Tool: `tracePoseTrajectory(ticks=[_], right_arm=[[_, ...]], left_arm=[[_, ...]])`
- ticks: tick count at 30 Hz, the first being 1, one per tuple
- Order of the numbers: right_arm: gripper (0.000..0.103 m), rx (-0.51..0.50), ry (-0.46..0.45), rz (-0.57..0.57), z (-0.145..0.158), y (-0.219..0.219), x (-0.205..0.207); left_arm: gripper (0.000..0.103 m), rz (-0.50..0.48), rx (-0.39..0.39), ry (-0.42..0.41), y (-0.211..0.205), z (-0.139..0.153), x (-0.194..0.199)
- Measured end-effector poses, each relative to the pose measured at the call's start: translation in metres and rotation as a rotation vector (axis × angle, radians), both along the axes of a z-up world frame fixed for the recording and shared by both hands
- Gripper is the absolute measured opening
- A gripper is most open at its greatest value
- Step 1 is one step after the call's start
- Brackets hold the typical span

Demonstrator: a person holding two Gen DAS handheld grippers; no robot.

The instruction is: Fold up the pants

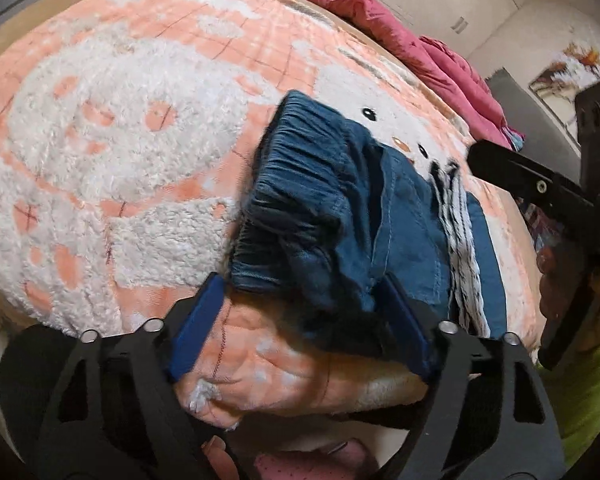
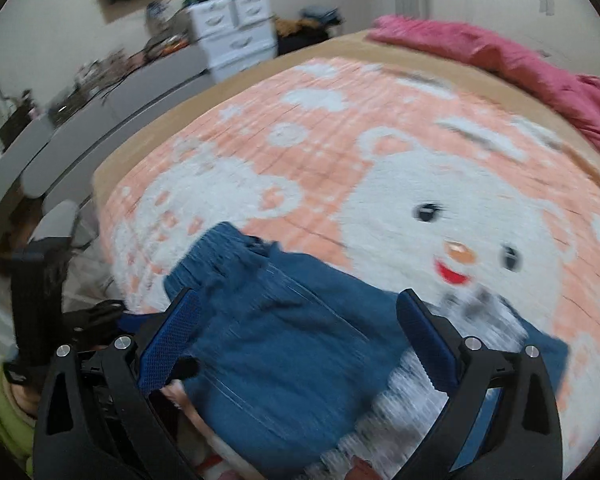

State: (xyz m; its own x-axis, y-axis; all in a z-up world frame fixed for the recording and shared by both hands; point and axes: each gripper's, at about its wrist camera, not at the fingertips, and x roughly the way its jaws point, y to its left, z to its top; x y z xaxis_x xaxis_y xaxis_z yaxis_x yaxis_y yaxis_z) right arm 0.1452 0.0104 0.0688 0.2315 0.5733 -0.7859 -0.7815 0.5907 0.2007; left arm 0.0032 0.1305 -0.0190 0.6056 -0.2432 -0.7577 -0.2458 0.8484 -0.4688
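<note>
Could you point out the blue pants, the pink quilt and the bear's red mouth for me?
blue pants [image 1: 404,240]: left wrist view, on the denim below the waistband.
pink quilt [image 2: 520,64]: right wrist view, on its crumpled top.
bear's red mouth [image 2: 454,275]: right wrist view, on the red patch.

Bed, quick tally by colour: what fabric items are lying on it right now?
Blue: 1, the pants, folded in a bundle with a white striped part.
Peach and white: 1, the bear blanket under them.
Pink: 1, the quilt at the far edge.
Total: 3.

Denim pants [image 1: 340,216], fluffy fleece blanket [image 1: 120,120]
</note>
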Motion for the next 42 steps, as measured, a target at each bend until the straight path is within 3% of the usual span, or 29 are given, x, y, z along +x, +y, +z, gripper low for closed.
tracePoseTrajectory(ticks=[6, 12, 13, 14, 17, 21, 26, 27, 28, 29, 37, 42], right_arm=[[0.098, -0.088, 0.031, 0.1, -0.021, 0.051, 0.011], [0.097, -0.091, 0.095, 0.185, -0.036, 0.085, 0.02], [0.089, -0.091, 0.122, 0.203, -0.04, 0.089, 0.022], [0.06, -0.089, 0.158, 0.23, -0.047, 0.094, 0.023], [0.046, -0.091, 0.194, 0.256, -0.059, 0.097, 0.019], [0.034, 0.009, 0.216, 0.237, -0.044, 0.071, 0.018], [0.034, 0.136, 0.231, 0.233, -0.017, 0.038, 0.013], [0.034, 0.15, 0.228, 0.233, -0.011, 0.031, 0.012], [0.034, 0.16, 0.221, 0.233, -0.006, 0.026, 0.011], [0.034, 0.172, 0.209, 0.23, -0.001, 0.019, 0.011], [0.034, 0.244, 0.15, 0.152, 0.024, -0.051, 0.031], [0.034, 0.269, 0.131, 0.105, 0.021, -0.103, 0.045]], left_arm=[[0.062, -0.014, 0.036, -0.006, -0.005, -0.004, -0.002], [0.062, -0.019, 0.047, -0.007, -0.007, -0.003, -0.002], [0.062, -0.018, 0.046, -0.008, -0.006, -0.003, -0.001], [0.062, -0.018, 0.042, -0.009, -0.006, -0.003, -0.002], [0.063, -0.012, 0.011, -0.014, -0.002, -0.004, -0.003], [0.069, -0.007, -0.023, -0.03, 0.0, -0.003, -0.007], [0.075, 0.024, -0.078, -0.056, 0.004, 0.001, -0.01], [0.073, 0.024, -0.085, -0.06, 0.003, 0.001, -0.01], [0.051, 0.013, -0.107, -0.077, 0.003, 0.005, -0.009], [0.04, -0.004, -0.141, -0.091, 0.002, 0.008, -0.006], [0.037, -0.103, -0.12, -0.174, -0.046, 0.055, 0.008], [0.037, -0.181, -0.086, -0.174, -0.086, 0.058, 0.021]])
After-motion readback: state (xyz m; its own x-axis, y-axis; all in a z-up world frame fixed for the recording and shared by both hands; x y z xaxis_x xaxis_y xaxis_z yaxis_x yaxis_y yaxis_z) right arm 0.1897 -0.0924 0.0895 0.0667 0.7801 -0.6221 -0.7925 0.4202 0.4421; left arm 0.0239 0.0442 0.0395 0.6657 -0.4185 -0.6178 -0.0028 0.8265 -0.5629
